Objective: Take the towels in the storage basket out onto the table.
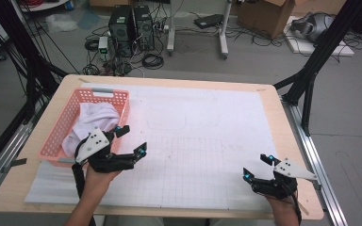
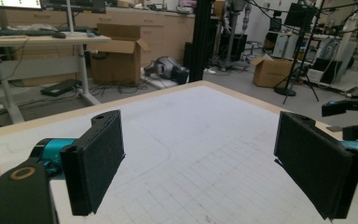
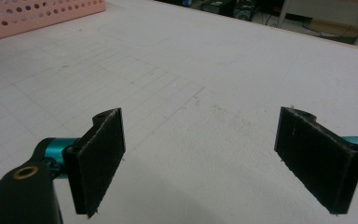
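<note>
A pink perforated basket (image 1: 64, 121) stands at the table's left side with a white cloth (image 1: 92, 121) bundled inside it. My left gripper (image 1: 132, 140) hovers open just right of the basket's near corner, nothing between its jaws. In the left gripper view its pads (image 2: 98, 163) stand wide apart over the white gridded mat (image 2: 196, 154). My right gripper (image 1: 257, 166) is open near the table's front right, low over the mat (image 3: 191, 107), and holds nothing. A strip of the basket (image 3: 32, 14) shows at the top left of the right gripper view.
The white gridded mat (image 1: 202, 141) covers most of the wooden table (image 1: 283, 122). Beyond the far edge lie computer towers (image 1: 132, 28), cables, a cardboard box (image 1: 264, 16) and black frame posts (image 1: 311, 70). The other gripper (image 2: 354, 112) shows at the right of the left gripper view.
</note>
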Demonstrator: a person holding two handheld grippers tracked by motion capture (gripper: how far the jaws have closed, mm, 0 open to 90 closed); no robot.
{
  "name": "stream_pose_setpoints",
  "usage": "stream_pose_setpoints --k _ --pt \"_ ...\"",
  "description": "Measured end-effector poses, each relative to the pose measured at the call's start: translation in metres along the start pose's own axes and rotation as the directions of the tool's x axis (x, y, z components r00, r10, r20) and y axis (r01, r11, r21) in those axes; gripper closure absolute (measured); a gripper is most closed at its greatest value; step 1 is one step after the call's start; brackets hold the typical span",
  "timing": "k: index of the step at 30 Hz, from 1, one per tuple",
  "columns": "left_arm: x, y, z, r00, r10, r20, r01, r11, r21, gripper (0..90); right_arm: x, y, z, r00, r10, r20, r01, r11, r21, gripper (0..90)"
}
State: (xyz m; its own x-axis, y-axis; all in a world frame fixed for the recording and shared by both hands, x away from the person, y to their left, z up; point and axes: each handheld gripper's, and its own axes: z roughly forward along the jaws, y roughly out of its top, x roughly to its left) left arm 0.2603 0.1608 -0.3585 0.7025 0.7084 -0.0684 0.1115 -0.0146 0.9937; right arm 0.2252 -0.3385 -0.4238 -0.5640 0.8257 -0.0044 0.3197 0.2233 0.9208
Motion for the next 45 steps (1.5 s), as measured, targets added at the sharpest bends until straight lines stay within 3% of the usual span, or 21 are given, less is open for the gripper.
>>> stream_pose_setpoints --k 6,9,17,22,27,30,34,35,36,37,39,42,45 --pt "0.02 0.014 -0.009 0.9995 -0.011 -0.03 0.011 0.9999 0.0 16.2 -0.001 0.0 -0.001 1.0 0.006 0.001 -0.006 1.0 -0.006 14.9" --pt "0.03 0.018 -0.015 0.9988 0.004 -0.048 -0.003 0.9999 0.016 16.1 -0.001 0.0 -0.002 1.0 -0.003 0.002 0.003 1.0 -0.001 14.9" --pt "0.054 0.016 -0.022 0.995 -0.029 -0.096 0.032 0.9989 0.035 16.4 0.0 0.0 0.001 1.0 -0.006 -0.004 0.007 1.0 0.009 14.9" --pt "0.075 0.016 -0.026 0.9862 -0.037 -0.161 0.048 0.9966 0.067 16.2 0.0 -0.001 0.001 0.9999 -0.009 -0.005 0.009 1.0 0.015 14.9" --pt "0.101 0.018 -0.027 0.9723 -0.037 -0.231 0.072 0.9864 0.147 16.4 0.0 -0.001 0.001 1.0 0.0 -0.004 0.0 1.0 0.019 14.9" --pt "0.118 0.016 -0.025 0.9596 -0.032 -0.28 0.096 0.9718 0.215 16.2 0.001 -0.001 0.002 0.9999 -0.007 -0.008 0.008 1.0 0.022 14.9" --pt "0.137 0.007 -0.018 0.9418 -0.021 -0.335 0.134 0.9392 0.316 16.2 0.001 -0.001 0.003 0.9999 -0.015 -0.006 0.015 1.0 0.025 14.9" --pt "0.142 0.004 -0.016 0.9374 -0.019 -0.348 0.149 0.9245 0.351 16.3 0.001 -0.002 0.003 0.9999 -0.013 -0.007 0.014 0.999 0.031 14.9" --pt "0.145 0.001 -0.015 0.9354 -0.013 -0.353 0.154 0.9152 0.373 16.4 0.001 -0.002 0.003 0.9999 -0.013 -0.008 0.013 0.999 0.03 14.9" --pt "0.149 -0.002 -0.014 0.9293 0.011 -0.369 0.15 0.9013 0.406 16.4 0.001 -0.002 0.003 0.9999 -0.013 -0.008 0.013 0.999 0.03 14.9" --pt "0.154 -0.005 -0.012 0.9188 0.036 -0.393 0.152 0.8858 0.438 16.5 0.001 -0.002 0.002 0.9999 -0.012 -0.007 0.012 0.999 0.034 14.9" --pt "0.162 -0.012 -0.009 0.9008 0.05 -0.431 0.185 0.8549 0.485 16.4 0.001 -0.003 0.003 0.9999 -0.012 -0.009 0.012 0.999 0.037 14.9" --pt "0.169 -0.018 -0.006 0.8948 0.029 -0.446 0.231 0.824 0.517 16.4 0.002 -0.003 0.004 0.9998 -0.015 -0.011 0.015 0.999 0.042 14.9"
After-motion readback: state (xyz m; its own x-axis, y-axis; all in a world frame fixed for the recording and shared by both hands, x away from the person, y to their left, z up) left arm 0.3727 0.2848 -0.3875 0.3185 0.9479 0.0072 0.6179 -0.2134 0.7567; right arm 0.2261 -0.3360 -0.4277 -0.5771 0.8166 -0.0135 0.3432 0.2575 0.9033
